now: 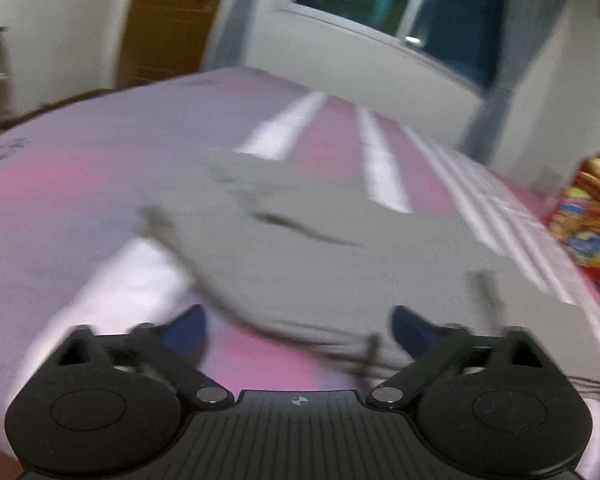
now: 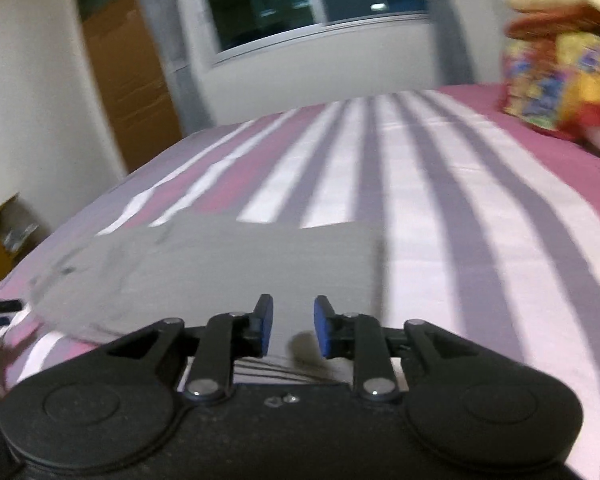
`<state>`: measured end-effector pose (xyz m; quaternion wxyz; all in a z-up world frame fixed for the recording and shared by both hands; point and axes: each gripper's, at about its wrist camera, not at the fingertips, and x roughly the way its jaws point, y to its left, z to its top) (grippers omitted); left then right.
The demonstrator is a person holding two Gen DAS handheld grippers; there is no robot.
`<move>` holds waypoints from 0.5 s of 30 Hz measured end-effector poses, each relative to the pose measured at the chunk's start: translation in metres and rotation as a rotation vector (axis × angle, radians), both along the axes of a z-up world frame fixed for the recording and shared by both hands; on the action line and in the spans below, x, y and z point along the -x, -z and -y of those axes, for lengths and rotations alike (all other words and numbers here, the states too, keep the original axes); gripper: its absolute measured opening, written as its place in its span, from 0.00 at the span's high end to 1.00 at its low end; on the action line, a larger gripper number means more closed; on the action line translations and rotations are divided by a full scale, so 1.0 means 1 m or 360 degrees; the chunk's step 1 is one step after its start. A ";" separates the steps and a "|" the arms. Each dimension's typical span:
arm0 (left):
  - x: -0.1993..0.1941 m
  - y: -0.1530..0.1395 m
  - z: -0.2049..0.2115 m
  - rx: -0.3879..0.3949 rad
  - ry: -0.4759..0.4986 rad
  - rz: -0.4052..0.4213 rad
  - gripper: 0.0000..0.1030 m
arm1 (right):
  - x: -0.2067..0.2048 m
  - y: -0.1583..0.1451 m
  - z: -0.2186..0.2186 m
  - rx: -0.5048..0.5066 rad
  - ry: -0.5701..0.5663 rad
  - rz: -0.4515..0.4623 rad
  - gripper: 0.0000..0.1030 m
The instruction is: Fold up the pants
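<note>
Pants (image 1: 320,248) are lying flat on the bed (image 1: 80,168), grey fabric spread over the pink, white and grey striped sheet. Both views are blurring a lot, so I'm reading only coarse stuff.

L side: I'm holding the left gripper (image 1: 300,332) just above the near edge of the pants, w/ its blue fingertips (image 1: 188,328) standing wide apart and nothing between them. The grey cloth is stretching away from that gap toward the far right, and its near hem is sitting between the two fingers, closer to the right one. Can't tell if either pad is touching cloth. What look like dark cords are trailing off the near edge by the right finger, too smeared to say more.

R side: I'm seeing the right gripper (image 2: 294,330) w/ its blue pads (image 2: 322,332) parted by a narrow gap, not clamping anything. The pants (image 2: 228,272) are lying directly ahead of and under the fingers; the straight right-hand edge of the cloth is running just beyond the right finger, and the rest is spreading off to the left.

Beyond the bed I'm seeing a window (image 2: 300,0), a wooden door (image 2: 128,76), and a colourful folded blanket (image 2: 560,72) sitting on the far right of the bed, well apart from the pants.
</note>
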<state>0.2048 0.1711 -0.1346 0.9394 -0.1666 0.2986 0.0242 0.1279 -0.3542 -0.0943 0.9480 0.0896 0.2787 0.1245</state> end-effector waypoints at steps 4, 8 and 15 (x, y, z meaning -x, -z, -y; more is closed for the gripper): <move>-0.025 -0.010 0.049 0.0226 0.0276 -0.0009 0.28 | 0.001 0.004 0.006 -0.0019 0.0069 0.0020 0.73; -0.055 -0.001 0.087 0.0485 0.0488 -0.0170 0.30 | 0.000 0.010 -0.004 0.0030 0.0031 0.0028 0.72; -0.090 0.030 0.104 0.0792 0.0528 -0.0428 0.30 | 0.007 0.009 0.008 -0.0063 0.0032 0.0022 0.63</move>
